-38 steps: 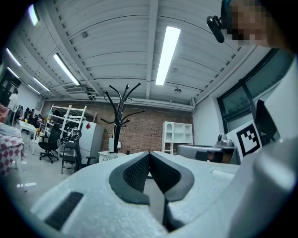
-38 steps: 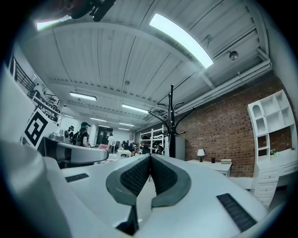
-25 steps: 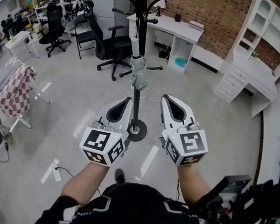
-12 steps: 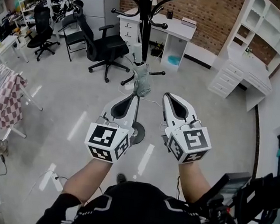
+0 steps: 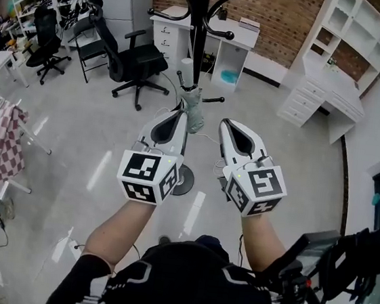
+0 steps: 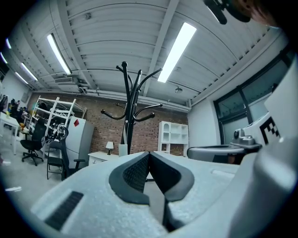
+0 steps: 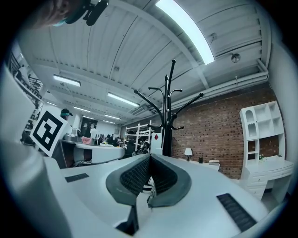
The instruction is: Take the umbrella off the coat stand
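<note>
The coat stand (image 5: 198, 47) rises in the middle of the pale floor (image 5: 89, 136), a black pole with curved hooks spreading at the top and a round base (image 5: 185, 181) below. The umbrella (image 5: 194, 114) hangs against the pole well below the hooks. It is folded, a grey bundle with a pale cylinder at its upper end, and it is still on the stand.

The person holds both arms forward towards it. The left tongs (image 5: 181, 113) are pressed shut with nothing between them. In the head view their tip lies just beside the grey bundle, and I cannot tell whether it touches. The right tongs (image 5: 225, 123) are also closed on nothing, and they point past the right of the pole, near the umbrella but apart from it.

From the left gripper view the closed tongs (image 6: 149, 153) aim roughly level at the stand (image 6: 128, 116), whose pole stands straight ahead. The right gripper view shows its tongs (image 7: 149, 157) meeting at the tips, with the stand (image 7: 166, 121) just right of centre.

Beyond the stand, a white desk (image 5: 214, 31) sits against the brick wall (image 5: 287, 16). A black office chair (image 5: 142, 61) stands far left of the pole, and a white shelf unit with drawers (image 5: 333, 96) is at the far right. A checked cloth (image 5: 0, 143) hangs on a rack at the left edge.
</note>
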Motion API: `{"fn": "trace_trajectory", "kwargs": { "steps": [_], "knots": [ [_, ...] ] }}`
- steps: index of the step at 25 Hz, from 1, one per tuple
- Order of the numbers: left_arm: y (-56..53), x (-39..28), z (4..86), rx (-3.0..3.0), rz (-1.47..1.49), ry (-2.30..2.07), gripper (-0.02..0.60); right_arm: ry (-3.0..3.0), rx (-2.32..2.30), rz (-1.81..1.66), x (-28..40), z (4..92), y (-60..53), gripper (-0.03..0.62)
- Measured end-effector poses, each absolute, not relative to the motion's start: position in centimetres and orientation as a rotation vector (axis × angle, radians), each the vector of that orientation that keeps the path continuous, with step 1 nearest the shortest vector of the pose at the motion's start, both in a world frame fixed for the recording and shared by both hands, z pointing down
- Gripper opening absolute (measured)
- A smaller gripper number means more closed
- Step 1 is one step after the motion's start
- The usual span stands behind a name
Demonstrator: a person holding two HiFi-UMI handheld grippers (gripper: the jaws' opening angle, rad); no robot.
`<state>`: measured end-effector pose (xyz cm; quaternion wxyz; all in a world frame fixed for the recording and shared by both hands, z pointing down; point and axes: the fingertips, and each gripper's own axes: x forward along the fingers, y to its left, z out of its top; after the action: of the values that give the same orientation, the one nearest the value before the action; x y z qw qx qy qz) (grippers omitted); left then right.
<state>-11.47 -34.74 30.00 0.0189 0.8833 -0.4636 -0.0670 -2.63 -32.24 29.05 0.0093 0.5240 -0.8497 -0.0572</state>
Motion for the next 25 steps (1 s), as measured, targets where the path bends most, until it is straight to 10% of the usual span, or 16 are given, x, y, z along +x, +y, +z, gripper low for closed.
{"fn": "trace_trajectory", "kwargs": {
  "steps": [20,25],
  "knots": [
    [-49.5,-8.1,26.7,2.617,-0.114,-1.693,0.008,-2.752,1.554,-0.23,3.0,26.5,-39.4,0.0],
    [-51.9,-8.2,26.6,2.57,-0.099,-1.773,0.102,-2.767,1.534,-0.232,4.0,26.8,-40.5,0.0]
  ]
}}
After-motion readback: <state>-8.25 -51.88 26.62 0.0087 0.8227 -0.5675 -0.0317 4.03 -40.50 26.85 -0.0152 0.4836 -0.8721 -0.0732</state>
